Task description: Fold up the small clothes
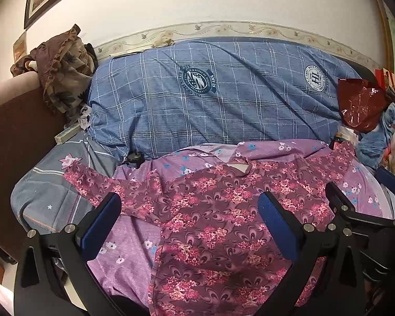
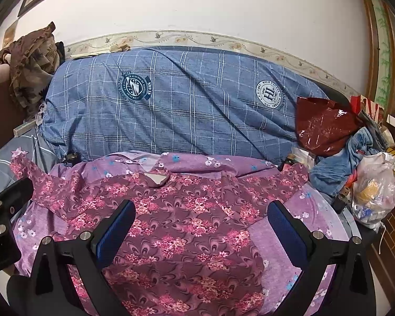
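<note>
Left wrist view: the left gripper hangs wide, holding nothing, above a soft maroon floral shirt spread flat on a lilac flowered sheet; bare sheet shows beside its left hem. Right wrist view: the right gripper likewise gapes empty; a blue checked quilt bulges behind the collar; a glossy red bag crowds the right edge.

Blue quilt roll behind blouse
</note>
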